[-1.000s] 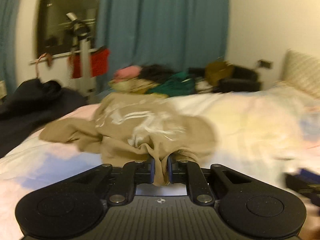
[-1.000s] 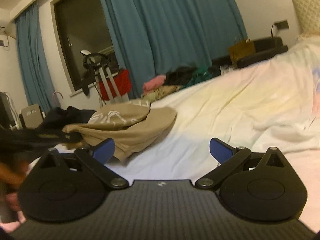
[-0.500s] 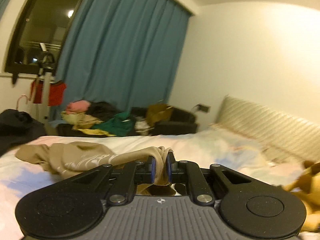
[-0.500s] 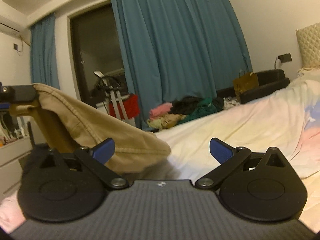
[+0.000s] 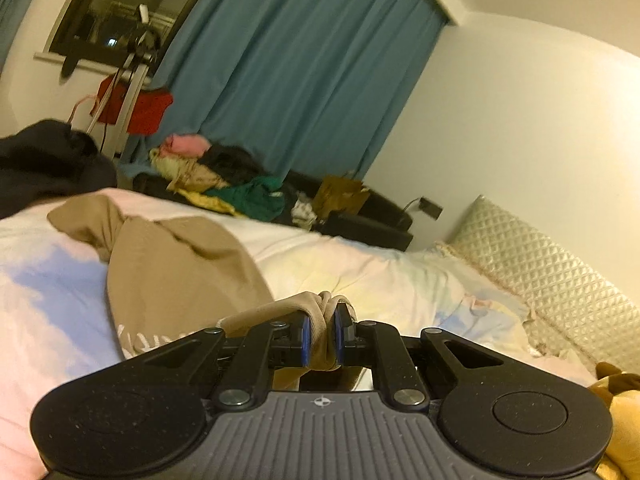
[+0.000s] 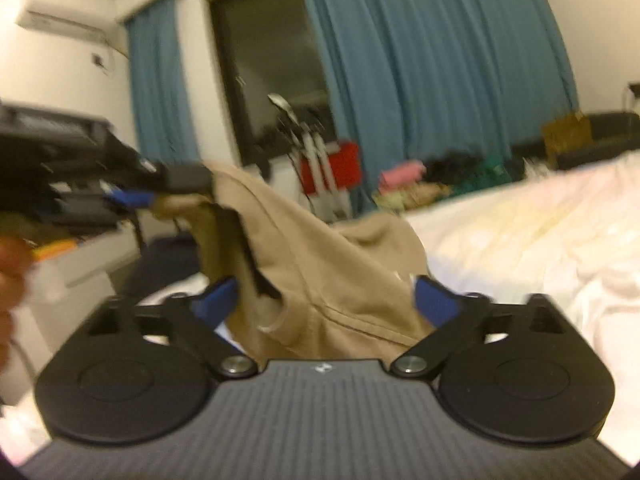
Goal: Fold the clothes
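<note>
A tan garment [image 5: 172, 264] with white print lies stretched across the bed. My left gripper [image 5: 320, 338] is shut on a bunched edge of it and holds that edge lifted. In the right wrist view the same tan garment [image 6: 320, 272] hangs down from the left gripper [image 6: 160, 188], seen at upper left. My right gripper [image 6: 324, 300] is open, its blue pads [image 6: 434, 300] on either side of the hanging cloth, with a hem just in front of the jaws. That view is blurred.
The bed [image 5: 380, 272] has a white and pastel cover and a quilted headboard [image 5: 560, 276] at right. A pile of clothes [image 5: 224, 176] and dark bags sit past the bed before blue curtains [image 5: 296, 72]. Dark clothing [image 5: 44, 160] lies far left. A yellow plush [image 5: 620, 400] is at lower right.
My left gripper has lifted the tan garment's edge off the bed and swung. My right gripper has moved in until the hanging cloth lies between its open fingers.
</note>
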A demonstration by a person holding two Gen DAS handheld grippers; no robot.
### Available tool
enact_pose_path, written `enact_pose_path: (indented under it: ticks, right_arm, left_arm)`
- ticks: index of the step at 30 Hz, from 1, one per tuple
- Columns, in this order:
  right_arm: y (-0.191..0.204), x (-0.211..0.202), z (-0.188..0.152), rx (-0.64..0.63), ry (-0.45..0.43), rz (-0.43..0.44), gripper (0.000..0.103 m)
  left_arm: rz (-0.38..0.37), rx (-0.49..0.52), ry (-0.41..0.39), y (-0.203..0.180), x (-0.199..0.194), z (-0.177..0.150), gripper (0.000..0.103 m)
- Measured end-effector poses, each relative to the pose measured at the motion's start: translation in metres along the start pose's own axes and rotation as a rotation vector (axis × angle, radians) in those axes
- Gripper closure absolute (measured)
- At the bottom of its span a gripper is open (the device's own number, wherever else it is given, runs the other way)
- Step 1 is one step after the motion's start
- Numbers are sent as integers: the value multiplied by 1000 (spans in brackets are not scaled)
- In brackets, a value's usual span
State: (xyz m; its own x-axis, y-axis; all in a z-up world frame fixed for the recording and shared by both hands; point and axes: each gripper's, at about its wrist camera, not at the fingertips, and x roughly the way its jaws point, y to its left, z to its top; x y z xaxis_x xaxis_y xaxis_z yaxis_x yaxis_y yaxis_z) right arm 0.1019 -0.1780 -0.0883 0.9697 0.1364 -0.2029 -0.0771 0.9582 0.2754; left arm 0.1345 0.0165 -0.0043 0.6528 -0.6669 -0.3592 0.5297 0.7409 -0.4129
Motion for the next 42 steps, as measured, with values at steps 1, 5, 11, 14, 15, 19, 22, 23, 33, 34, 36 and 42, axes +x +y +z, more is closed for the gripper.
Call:
enact_pose_path:
  ticks: [1,5,11,14,15,19,22,23,33,34,36,42]
  right_arm:
    - [-4,7,-1,15,19,-32,41]
    - [-36,15,1,125,21,-151,49]
    - [-57,18,9,198,20,-200,81]
    - [-56,12,13,196,-25,-207,81]
    - [-56,10,15,193,-43,-209,81]
    - [-61,-6,24,179,-95,-224,81]
    - [-68,-11,29,189,-108,-227,81]
    - [-70,-11,30,197,-108,-225,81]
    - [-74,-11,33,200,-115,-220,80]
    - [-75,-9,33,199,-104,-221,80]
    - [-77,-4,33,194,-65,-224,80]
    - [-72,20,20,128,108,-222,62]
  left_arm:
    - [13,-1,19,4,5,-1,89]
    - [50,0,128,17,33,-6,85]
    - [62,160,249,-5,57,-35,73]
    - [80,253,273,-17,55,-46,61]
    - [90,292,284,-21,55,-50,61]
    - [118,492,329,-46,57,-75,52]
    - [169,675,339,-64,67,-100,45]
    - [204,740,338,-69,71,-109,43]
    - [449,948,319,-68,102,-145,80]
    - [441,825,286,-61,93,-125,88]
    - [400,595,183,-45,69,-86,89]
    - [177,96,-85,12,-8,-10,97]
